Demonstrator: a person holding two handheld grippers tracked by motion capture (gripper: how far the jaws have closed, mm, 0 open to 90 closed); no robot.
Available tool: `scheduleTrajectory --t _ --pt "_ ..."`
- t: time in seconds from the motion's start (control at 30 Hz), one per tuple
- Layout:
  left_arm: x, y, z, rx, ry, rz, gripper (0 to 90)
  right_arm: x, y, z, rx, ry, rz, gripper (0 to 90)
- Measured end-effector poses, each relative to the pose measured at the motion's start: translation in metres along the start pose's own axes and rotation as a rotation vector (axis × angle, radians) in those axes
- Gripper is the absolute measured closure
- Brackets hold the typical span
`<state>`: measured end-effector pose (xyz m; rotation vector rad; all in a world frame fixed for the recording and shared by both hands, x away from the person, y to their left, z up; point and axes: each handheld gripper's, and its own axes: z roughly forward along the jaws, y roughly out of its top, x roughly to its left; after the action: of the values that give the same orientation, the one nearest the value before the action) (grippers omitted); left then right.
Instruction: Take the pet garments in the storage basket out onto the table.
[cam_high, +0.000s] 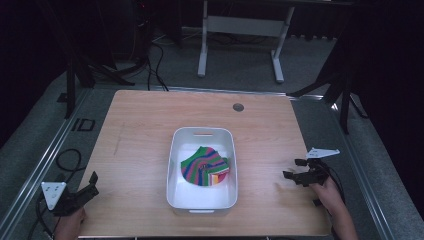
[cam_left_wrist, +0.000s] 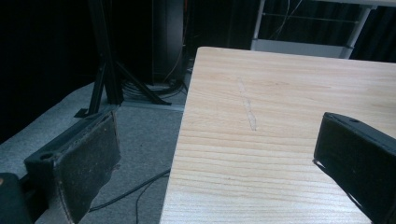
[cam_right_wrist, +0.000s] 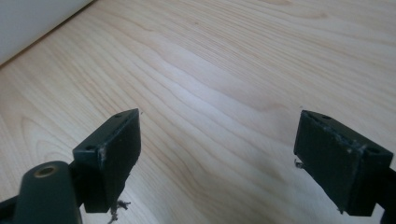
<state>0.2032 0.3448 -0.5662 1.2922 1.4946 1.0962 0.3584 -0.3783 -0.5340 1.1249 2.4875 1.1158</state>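
A white plastic tub stands in the middle of the wooden table. Inside it lies a crumpled cloth striped green, blue, pink and yellow. My left gripper is at the table's near left corner, open and holding nothing; its jaws straddle the table's left edge in the left gripper view. My right gripper hovers low over the table to the right of the tub, open and holding nothing. In the right gripper view bare wood lies between its jaws, and the white tub wall sits at the upper left.
A round cable grommet sits near the table's far edge. Black tripod legs and cables are on the grey carpet left of the table. A white desk frame stands beyond it.
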Motion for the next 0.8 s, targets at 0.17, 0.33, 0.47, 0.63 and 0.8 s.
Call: scheduleTrajectory --t 0.17,0.33,0.47,0.63,0.8 --pt "0.000 0.000 0.000 -0.001 0.000 0.000 0.9 0.008 0.019 0.001 -0.007 0.072 -0.058 14.7" --pt "0.000 0.000 0.000 -0.003 -0.003 -0.003 0.9 0.021 0.034 -0.001 -0.006 0.115 -0.107 14.7" --pt "0.000 0.000 0.000 -0.003 -0.003 -0.005 0.9 0.038 0.050 -0.003 -0.004 0.152 -0.169 15.0" --pt "0.000 0.000 0.000 -0.002 -0.003 0.001 0.9 0.053 0.068 -0.005 0.012 0.186 -0.202 14.4" --pt "0.000 0.000 0.000 -0.002 -0.004 0.001 0.9 0.065 0.090 -0.007 0.020 0.183 -0.236 13.1"
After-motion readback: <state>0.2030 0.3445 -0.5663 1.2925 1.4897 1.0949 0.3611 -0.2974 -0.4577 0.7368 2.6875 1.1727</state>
